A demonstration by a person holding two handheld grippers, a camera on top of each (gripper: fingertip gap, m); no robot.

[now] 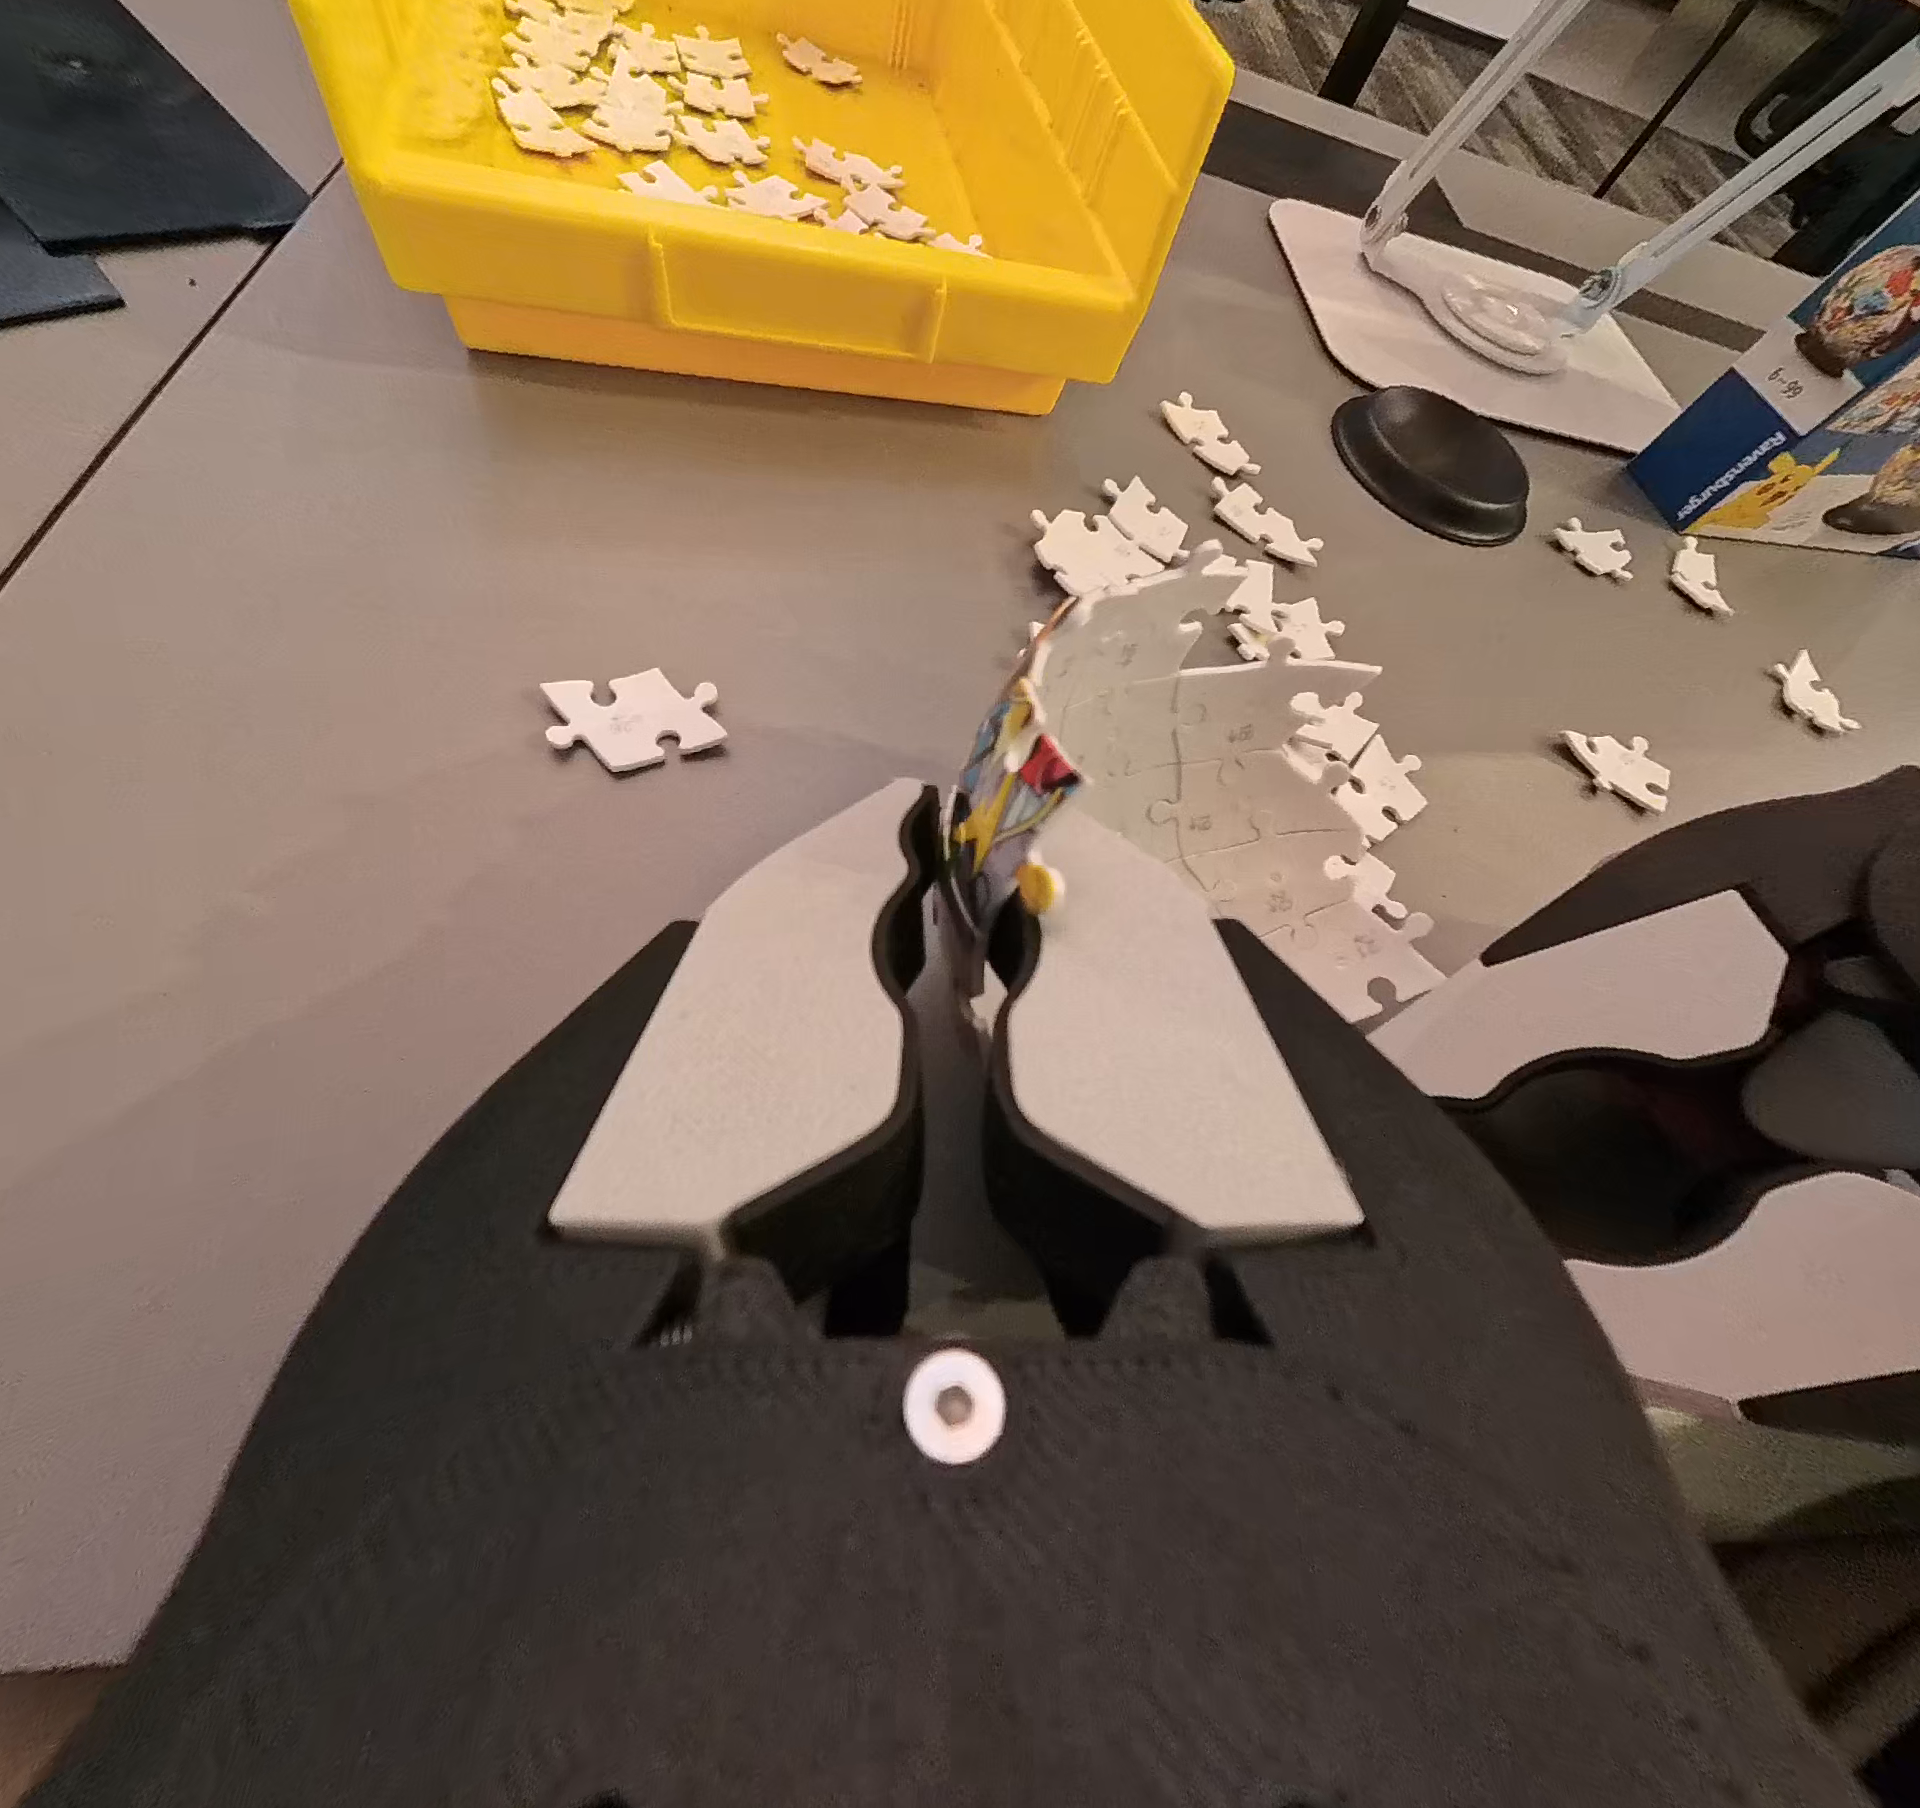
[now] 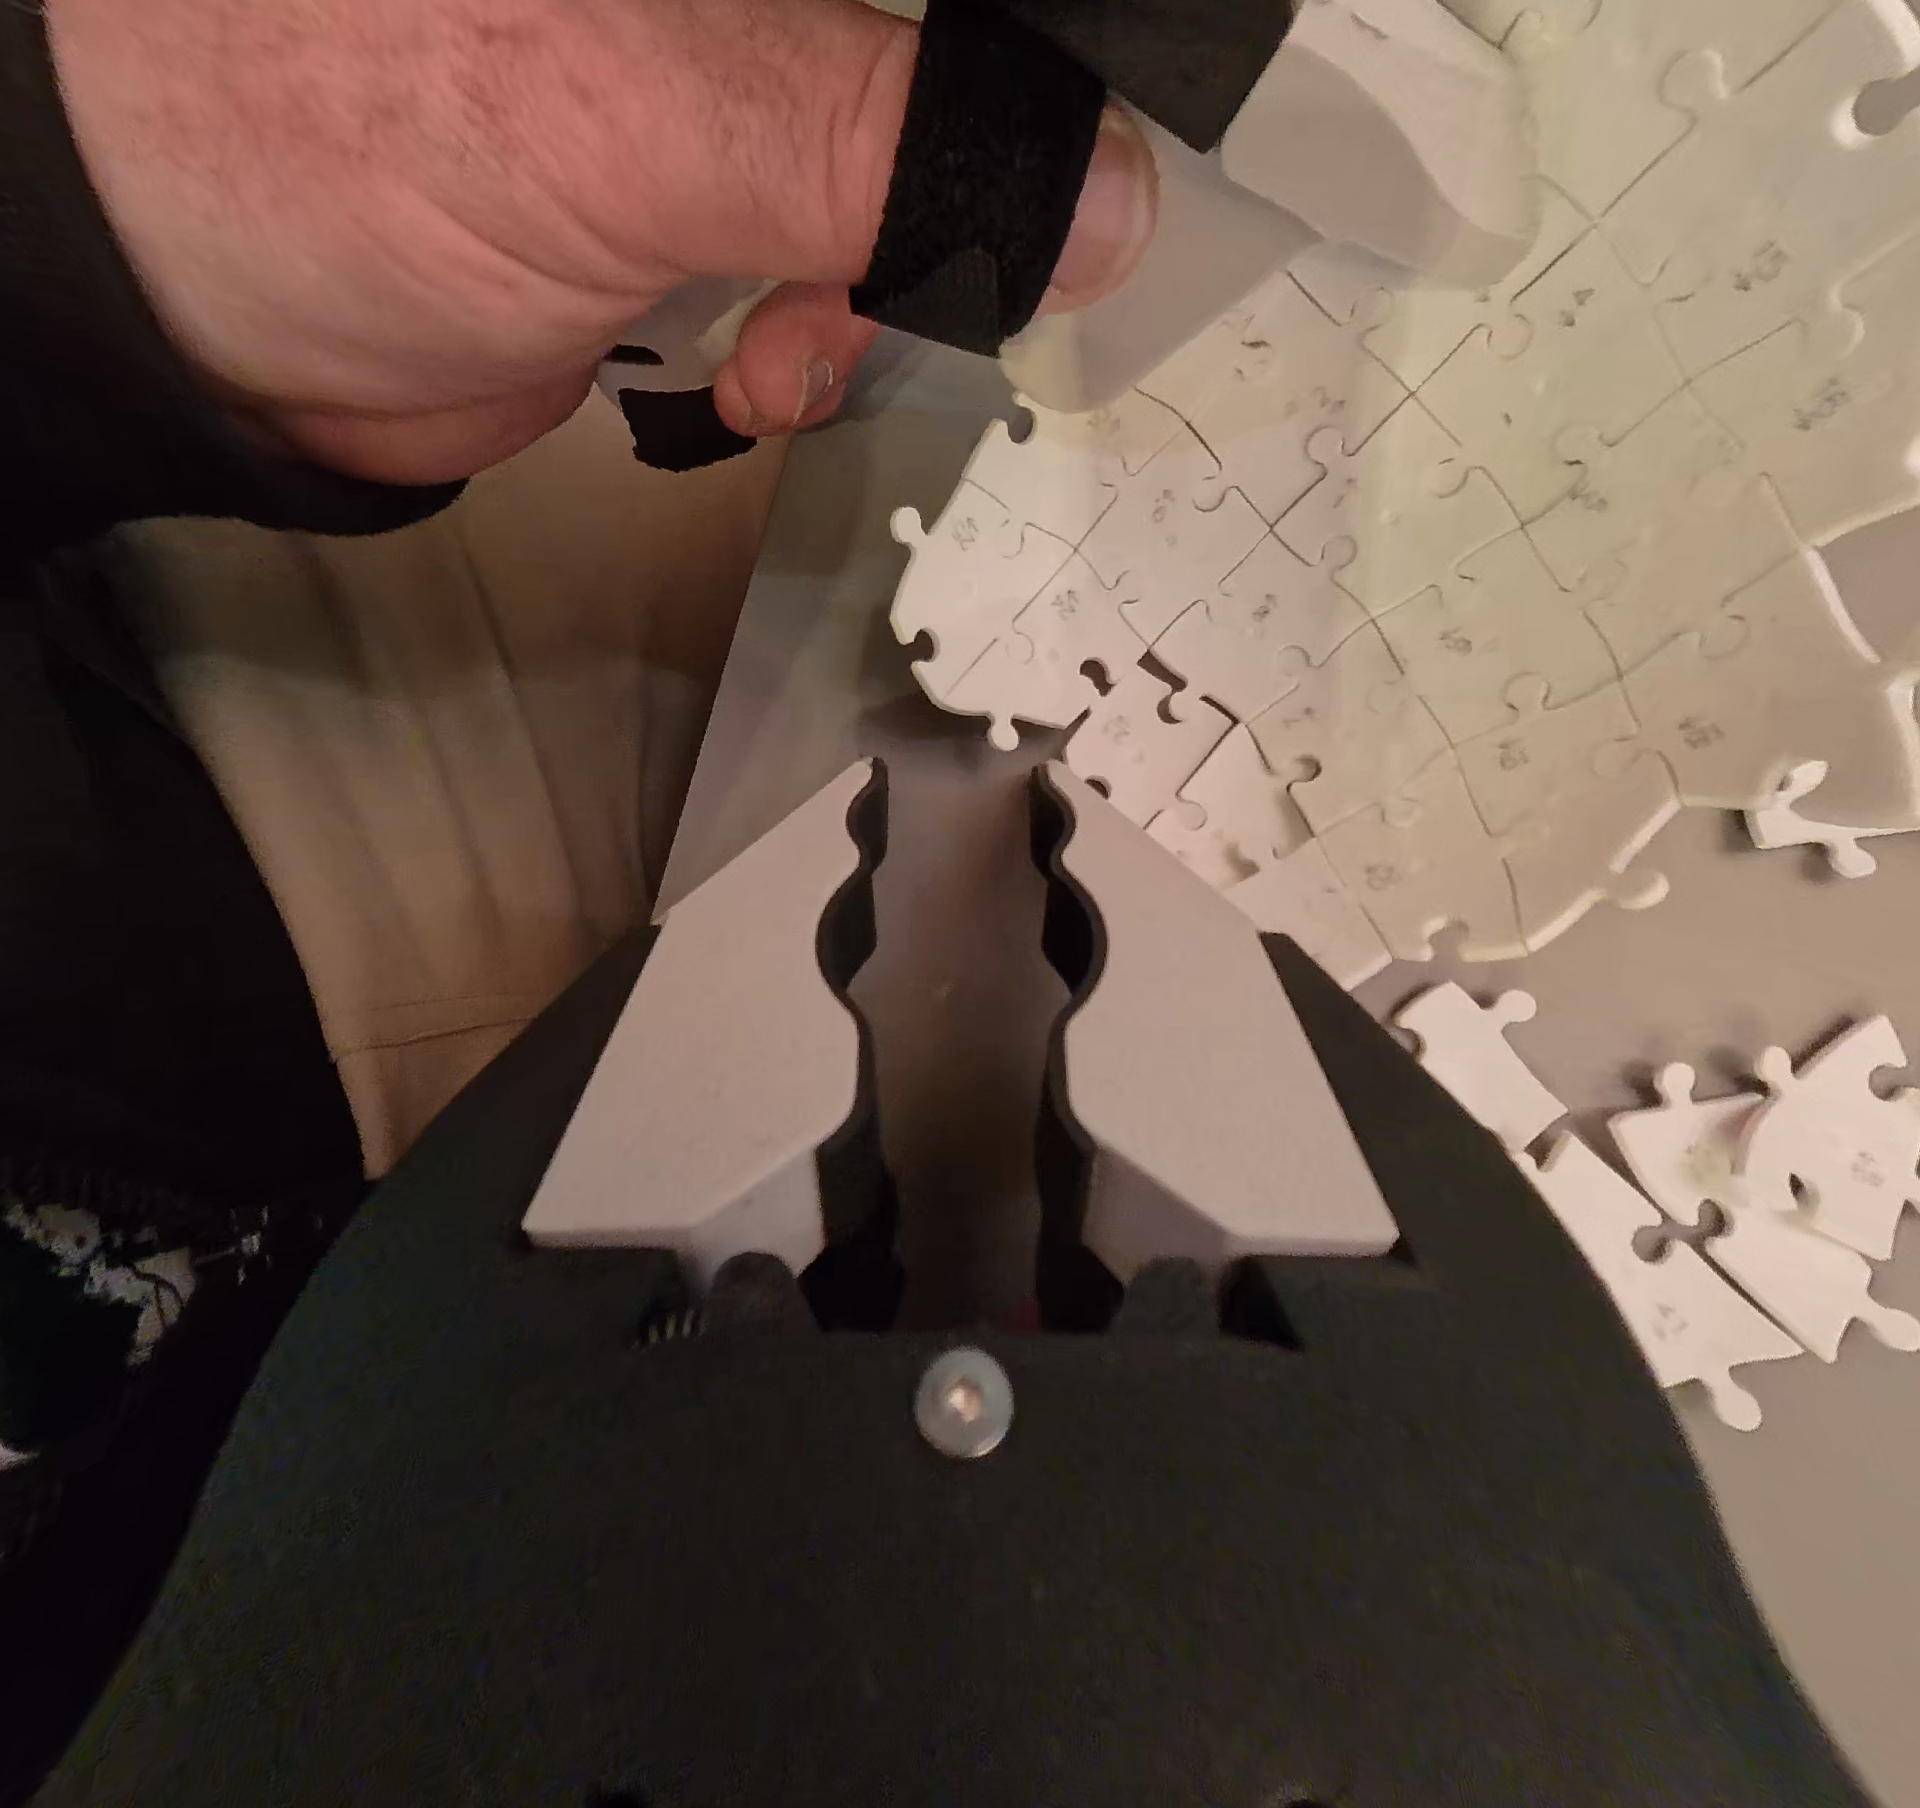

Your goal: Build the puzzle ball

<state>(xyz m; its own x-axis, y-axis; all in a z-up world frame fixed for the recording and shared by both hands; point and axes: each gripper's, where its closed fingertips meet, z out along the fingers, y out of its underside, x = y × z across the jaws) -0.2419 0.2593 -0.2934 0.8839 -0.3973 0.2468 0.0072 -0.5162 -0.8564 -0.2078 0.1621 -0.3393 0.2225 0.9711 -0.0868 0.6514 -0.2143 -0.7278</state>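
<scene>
My left gripper (image 1: pixel 971 823) is shut on the edge of the partly built puzzle ball shell (image 1: pixel 1226 771) and holds it upright above the table. The shell is coloured outside and white inside. In the right wrist view the shell (image 2: pixel 1455 615) fills the upper right, curved, with its white inner face toward me. A left gripper finger (image 2: pixel 1351 169) presses on it, held by a hand (image 2: pixel 416 179). My right gripper (image 2: pixel 956 782) is open and empty, its tips just below the shell's lower left edge. It also shows in the left wrist view (image 1: pixel 1455 989).
A yellow bin (image 1: pixel 1039 304) with several white pieces (image 1: pixel 644 96) stands at the back. One loose piece (image 1: pixel 634 719) lies left; several more (image 1: pixel 1143 532) lie behind the shell and beside my right gripper (image 2: pixel 1714 1218). A black stand (image 1: pixel 1434 459) and puzzle box (image 1: pixel 1787 449) sit far right. The grippers' ends are close to 11 cm from one another.
</scene>
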